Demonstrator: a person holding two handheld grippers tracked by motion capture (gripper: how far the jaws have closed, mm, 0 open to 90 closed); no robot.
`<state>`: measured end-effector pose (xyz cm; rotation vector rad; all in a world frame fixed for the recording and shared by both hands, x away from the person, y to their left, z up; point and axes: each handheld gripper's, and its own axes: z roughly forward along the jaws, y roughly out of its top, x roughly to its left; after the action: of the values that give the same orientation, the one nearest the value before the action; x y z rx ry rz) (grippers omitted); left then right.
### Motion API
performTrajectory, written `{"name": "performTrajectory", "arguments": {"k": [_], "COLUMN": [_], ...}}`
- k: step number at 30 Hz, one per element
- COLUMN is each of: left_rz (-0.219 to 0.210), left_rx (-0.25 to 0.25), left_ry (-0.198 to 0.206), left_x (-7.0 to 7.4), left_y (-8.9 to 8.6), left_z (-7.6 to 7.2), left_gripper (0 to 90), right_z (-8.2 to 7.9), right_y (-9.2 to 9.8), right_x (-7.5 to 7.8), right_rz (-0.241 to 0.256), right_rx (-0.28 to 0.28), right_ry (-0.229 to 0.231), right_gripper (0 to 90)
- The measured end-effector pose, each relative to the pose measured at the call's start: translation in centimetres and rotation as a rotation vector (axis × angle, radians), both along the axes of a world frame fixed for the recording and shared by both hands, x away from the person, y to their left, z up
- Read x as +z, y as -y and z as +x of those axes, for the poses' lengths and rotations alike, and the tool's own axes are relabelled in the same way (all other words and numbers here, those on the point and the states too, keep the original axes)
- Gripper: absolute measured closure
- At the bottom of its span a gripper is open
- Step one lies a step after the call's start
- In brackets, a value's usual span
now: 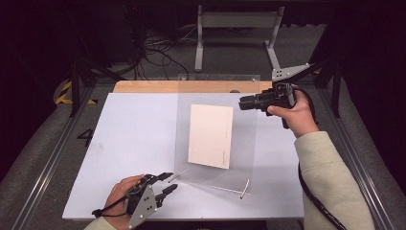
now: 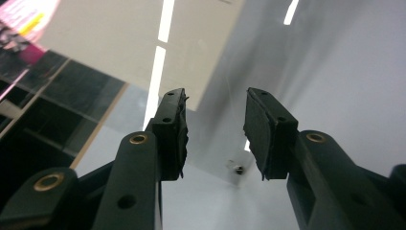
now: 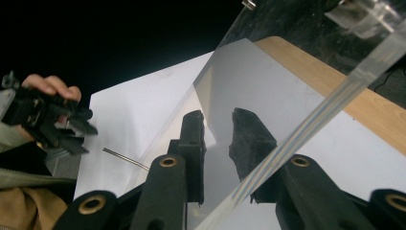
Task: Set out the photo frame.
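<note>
The right gripper has its fingers parted, one to each side of the right edge of the clear acrylic sheet, near the far corner; whether the pads already touch the edge cannot be told. The left gripper lies low at the sheet's near left corner, its fingers also apart with nothing between them, pointing at that corner. A thin metal rod lies just beside them, and a second rod lies at the sheet's near right corner.

The sheet rests flat over a white board that covers the tabletop, and a pale card shows through its middle. Beyond the sheet's far edge a strip of bare wood is visible.

The step in hand looks like taking hold of the sheet by its edges, the right side first. The next move calls for the right fingers to close squarely on the thin edge, and for the left fingers to slide forward and get one pad under the near corner without knocking the rod. A slick, flat pane gives little to bite on.
</note>
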<state>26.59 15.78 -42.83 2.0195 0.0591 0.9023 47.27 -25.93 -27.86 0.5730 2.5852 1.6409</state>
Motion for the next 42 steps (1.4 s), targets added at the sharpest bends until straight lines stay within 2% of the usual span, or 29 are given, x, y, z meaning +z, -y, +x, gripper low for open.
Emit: {"name": "performTrajectory", "arguments": {"k": [3,4,5,7,9,12,13,15,18,24,30,37,42], "left_rz": [-0.037,-0.067,-0.067,-0.139,-0.188,-0.234,-0.240,-0.242,-0.240,-0.236,-0.236,-0.230,-0.229], "left_rx": [0.077,0.128,0.128,0.212,0.289,0.362,0.373,0.380,0.388,0.391,0.392,0.395,0.391], "left_ry": [-0.013,-0.030,-0.030,-0.058,-0.087,-0.123,-0.132,-0.142,-0.147,-0.154,-0.167,-0.177,-0.183], "left_x": [0.0,0.0,0.0,-0.2,-0.4,-0.8,-1.0,-1.1,-1.3,-1.5,-1.7,-1.9,-2.0], "left_y": [-0.9,-1.6,-1.6,-2.6,-3.6,-4.9,-5.1,-5.3,-5.3,-5.4,-5.4,-5.4,-5.3], "left_z": [0.7,1.3,1.3,2.1,3.0,3.9,4.1,4.2,4.4,4.5,4.6,4.7,4.7], "left_gripper": [59.6,59.6,59.5,58.5,58.6,58.6,58.6,58.6,58.7,58.6,58.7,58.4,58.4], "right_z": [-0.4,-0.7,-0.7,-1.1,-1.3,-1.9,-2.0,-2.2,-3.3,-5.2,-7.1,-8.5,-8.7], "right_y": [-0.3,-0.3,-0.3,-0.5,-0.5,-0.6,-0.6,-0.5,-0.9,-1.3,-2.2,-3.0,-2.3], "right_x": [0.6,0.9,0.9,1.5,1.7,2.2,2.3,2.5,3.2,4.1,5.2,5.9,5.5], "right_rz": [-0.020,-0.036,-0.036,-0.064,-0.076,-0.126,-0.138,-0.137,-0.166,-0.194,-0.244,-0.277,-0.320], "right_rx": [0.024,0.043,0.043,0.073,0.079,0.094,0.101,0.117,0.129,0.164,0.205,0.277,0.293], "right_ry": [0.020,0.034,0.034,0.055,0.060,0.082,0.084,0.084,0.115,0.178,0.271,0.393,0.439], "right_gripper": [71.5,71.5,71.5,71.5,71.5,71.6,72.5,73.2,73.2,74.9,75.0,74.6,73.1]}}
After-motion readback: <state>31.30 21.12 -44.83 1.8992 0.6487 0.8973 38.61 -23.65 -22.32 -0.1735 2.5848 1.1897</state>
